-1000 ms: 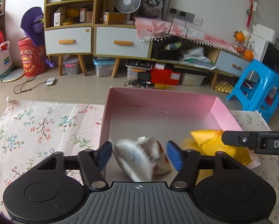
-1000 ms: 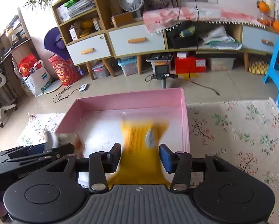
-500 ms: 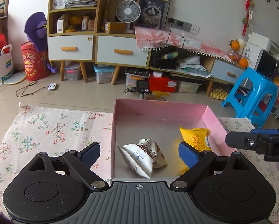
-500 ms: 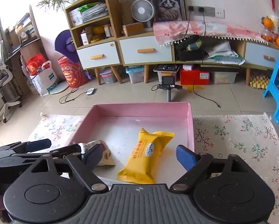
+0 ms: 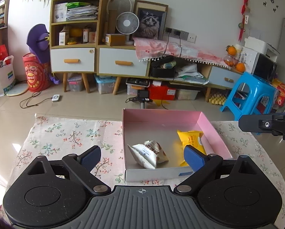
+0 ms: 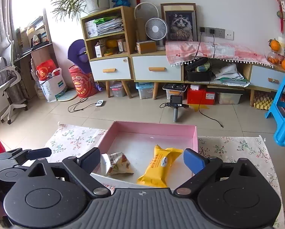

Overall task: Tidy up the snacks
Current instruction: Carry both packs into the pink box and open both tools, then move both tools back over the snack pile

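Observation:
A pink box [image 5: 161,115] [image 6: 154,128] stands on the flowered cloth. Inside it lie a white snack bag [image 5: 149,153] [image 6: 116,163] and a yellow snack packet [image 5: 192,140] [image 6: 159,166]. My left gripper [image 5: 142,157] hangs above the box's near edge, its jaws still opening, with nothing between the blue pads. My right gripper [image 6: 142,159] hovers over the near side of the box, jaws also opening and empty; both snacks lie free below. Each gripper shows at the edge of the other's view.
The flowered cloth [image 5: 66,137] [image 6: 237,152] covers the table on both sides of the box. Beyond it are tiled floor, a small camera on a stand [image 6: 175,103], low cabinets, and a blue stool [image 5: 251,95] at the right.
Both grippers let go of their snacks, opened wide and pulled up and back. The white bag and yellow packet now rest in the pink box.

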Demonstrator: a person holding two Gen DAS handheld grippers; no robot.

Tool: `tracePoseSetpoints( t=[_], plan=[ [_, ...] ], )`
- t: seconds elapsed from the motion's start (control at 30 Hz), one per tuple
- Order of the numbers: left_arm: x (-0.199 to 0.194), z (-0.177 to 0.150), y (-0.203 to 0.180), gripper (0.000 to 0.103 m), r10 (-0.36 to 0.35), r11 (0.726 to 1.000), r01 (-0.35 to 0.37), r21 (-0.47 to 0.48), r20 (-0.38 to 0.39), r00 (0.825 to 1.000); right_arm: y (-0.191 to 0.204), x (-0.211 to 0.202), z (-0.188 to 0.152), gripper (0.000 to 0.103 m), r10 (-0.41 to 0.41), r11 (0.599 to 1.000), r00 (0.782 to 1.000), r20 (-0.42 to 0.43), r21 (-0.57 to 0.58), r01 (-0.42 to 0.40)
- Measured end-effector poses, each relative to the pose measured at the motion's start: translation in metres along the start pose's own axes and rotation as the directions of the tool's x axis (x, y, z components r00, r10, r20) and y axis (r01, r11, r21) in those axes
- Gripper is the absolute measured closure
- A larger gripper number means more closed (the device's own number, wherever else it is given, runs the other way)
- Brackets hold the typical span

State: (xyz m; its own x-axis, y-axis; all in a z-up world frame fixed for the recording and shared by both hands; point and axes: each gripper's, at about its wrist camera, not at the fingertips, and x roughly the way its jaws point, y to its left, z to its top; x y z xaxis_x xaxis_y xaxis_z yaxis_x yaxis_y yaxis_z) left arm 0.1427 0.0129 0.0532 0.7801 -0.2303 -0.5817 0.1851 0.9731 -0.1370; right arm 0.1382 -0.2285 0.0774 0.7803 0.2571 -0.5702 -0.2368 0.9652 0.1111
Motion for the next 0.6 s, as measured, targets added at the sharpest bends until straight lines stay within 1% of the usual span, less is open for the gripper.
tracePoseSetpoints(
  t=[0.13,0.3,0.4,0.6],
  plan=[
    [-0.014,-0.008,0.004,0.004,-0.012,1.000,0.012,-0.010,-0.017,1.000,0.003,-0.012,-0.009,0.015,0.016,1.000,1.000,-0.011,0.024,-0.016],
    [-0.028,-0.023,0.009,0.004,-0.009,1.000,0.009,-0.001,-0.044,0.999,0.003,-0.025,-0.025,0.012,0.041,0.996,0.999,-0.024,0.083,-0.039],
    [-0.038,-0.035,0.014,0.003,-0.012,1.000,0.013,0.003,-0.069,0.998,0.004,-0.032,-0.035,0.011,0.042,0.994,0.998,-0.041,0.104,-0.038],
    [-0.056,-0.063,0.025,0.003,-0.017,1.000,0.017,-0.002,-0.114,0.993,0.011,-0.049,-0.060,0.009,0.077,0.988,0.995,-0.060,0.136,-0.068]
  ],
)
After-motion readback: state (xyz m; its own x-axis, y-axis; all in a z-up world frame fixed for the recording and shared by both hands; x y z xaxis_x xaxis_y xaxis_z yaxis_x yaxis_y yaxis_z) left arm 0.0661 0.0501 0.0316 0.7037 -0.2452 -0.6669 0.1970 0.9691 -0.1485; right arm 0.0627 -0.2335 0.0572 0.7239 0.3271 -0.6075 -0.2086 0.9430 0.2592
